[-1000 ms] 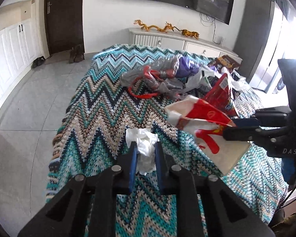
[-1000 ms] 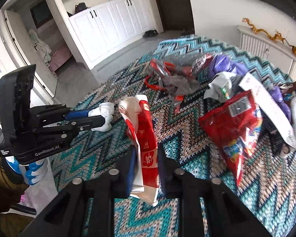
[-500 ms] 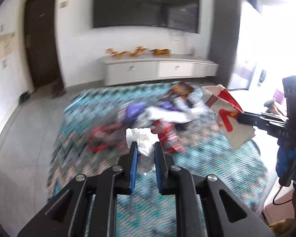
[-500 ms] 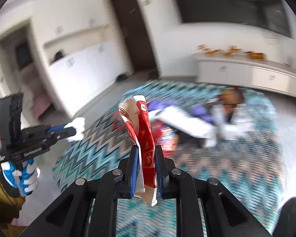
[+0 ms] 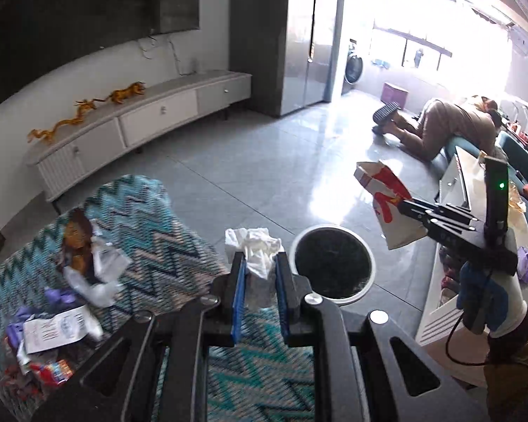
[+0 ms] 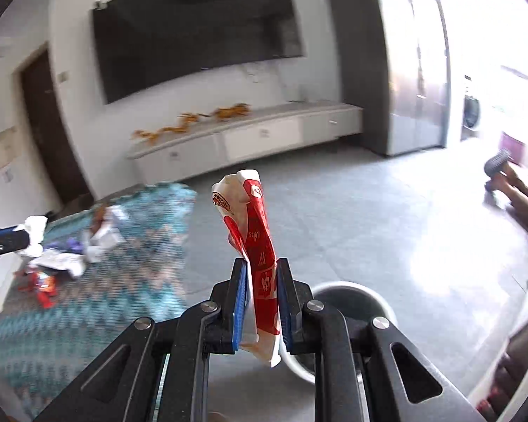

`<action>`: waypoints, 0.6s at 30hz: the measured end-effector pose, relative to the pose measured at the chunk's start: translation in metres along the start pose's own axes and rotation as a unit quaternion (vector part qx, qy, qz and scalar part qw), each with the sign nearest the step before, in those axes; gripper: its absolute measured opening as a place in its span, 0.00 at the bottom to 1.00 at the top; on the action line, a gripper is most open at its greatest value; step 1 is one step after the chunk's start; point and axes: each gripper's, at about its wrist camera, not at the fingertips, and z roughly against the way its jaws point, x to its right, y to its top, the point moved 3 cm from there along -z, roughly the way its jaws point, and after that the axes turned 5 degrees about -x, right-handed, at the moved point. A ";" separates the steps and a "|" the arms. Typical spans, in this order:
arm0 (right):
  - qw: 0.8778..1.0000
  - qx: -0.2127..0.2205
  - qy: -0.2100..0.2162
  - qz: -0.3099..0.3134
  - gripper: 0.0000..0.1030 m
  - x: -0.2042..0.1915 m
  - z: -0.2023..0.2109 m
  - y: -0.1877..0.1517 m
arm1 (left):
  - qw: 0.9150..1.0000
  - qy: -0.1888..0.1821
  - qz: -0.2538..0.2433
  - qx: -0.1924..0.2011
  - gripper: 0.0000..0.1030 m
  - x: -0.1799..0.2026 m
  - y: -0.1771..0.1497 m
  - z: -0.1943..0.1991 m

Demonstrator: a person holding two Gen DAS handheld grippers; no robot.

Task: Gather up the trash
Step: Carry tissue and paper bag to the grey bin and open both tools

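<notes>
My left gripper [image 5: 259,274] is shut on a crumpled white tissue [image 5: 255,246], held just left of a round white bin [image 5: 334,263] with a dark inside, standing on the floor. My right gripper [image 6: 261,281] is shut on a red and white paper bag [image 6: 255,232], held above the bin's rim [image 6: 348,288]. In the left wrist view the right gripper [image 5: 404,207] holds the bag [image 5: 387,207] right of and above the bin. In the right wrist view the left gripper [image 6: 21,237] shows at the far left with the tissue [image 6: 35,228].
More trash lies on the zigzag blanket: a paper slip [image 5: 56,327], purple wrappers [image 5: 58,295], a clear bag [image 5: 98,274], red packets [image 5: 49,376]. A white TV cabinet [image 5: 140,119] lines the wall. A person [image 5: 450,126] kneels at a sofa. White furniture [image 5: 454,246] stands right.
Both grippers have swung right, off the blanket, with the tissue and the bag still held. The bin has come into view below them.
</notes>
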 end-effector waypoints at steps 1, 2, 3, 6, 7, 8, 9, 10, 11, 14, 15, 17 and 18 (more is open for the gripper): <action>1.000 -0.008 -0.013 -0.012 0.16 0.015 -0.009 -0.003 | 1.000 -0.013 -0.003 -0.011 0.15 0.012 0.009 -0.020; 0.999 -0.016 -0.023 -0.022 0.16 0.030 -0.018 -0.007 | 0.999 -0.025 -0.005 -0.023 0.15 0.025 0.018 -0.041; 0.999 -0.026 -0.033 -0.034 0.16 0.043 -0.029 -0.012 | 0.999 -0.035 -0.005 -0.031 0.15 0.033 0.024 -0.056; 0.995 -0.058 -0.048 -0.064 0.16 0.081 -0.064 -0.026 | 0.996 -0.062 -0.001 -0.059 0.15 0.058 0.036 -0.104; 0.994 -0.067 -0.051 -0.071 0.16 0.091 -0.073 -0.030 | 0.995 -0.066 -0.001 -0.068 0.15 0.061 0.039 -0.122; 0.992 -0.078 -0.052 -0.082 0.16 0.099 -0.085 -0.035 | 0.995 -0.071 0.001 -0.077 0.16 0.067 0.042 -0.139; 0.991 -0.085 -0.050 -0.091 0.16 0.106 -0.093 -0.039 | 0.994 -0.075 0.005 -0.083 0.18 0.067 0.044 -0.152; 0.989 -0.092 -0.049 -0.101 0.17 0.113 -0.102 -0.042 | 0.993 -0.077 0.009 -0.090 0.18 0.068 0.046 -0.168; 0.988 -0.099 -0.051 -0.108 0.17 0.117 -0.111 -0.043 | 0.992 -0.080 0.014 -0.096 0.18 0.069 0.048 -0.182; 0.984 -0.113 -0.049 -0.129 0.25 0.133 -0.132 -0.050 | 0.986 -0.111 0.032 -0.118 0.29 0.075 0.050 -0.217; 0.983 -0.118 -0.052 -0.133 0.25 0.137 -0.138 -0.052 | 0.984 -0.123 0.039 -0.124 0.38 0.075 0.050 -0.225; 0.981 -0.127 -0.060 -0.137 0.30 0.144 -0.149 -0.058 | 0.982 -0.129 0.047 -0.126 0.50 0.075 0.049 -0.234; 0.980 -0.130 -0.062 -0.140 0.33 0.146 -0.151 -0.060 | 0.983 -0.128 0.048 -0.126 0.54 0.072 0.050 -0.238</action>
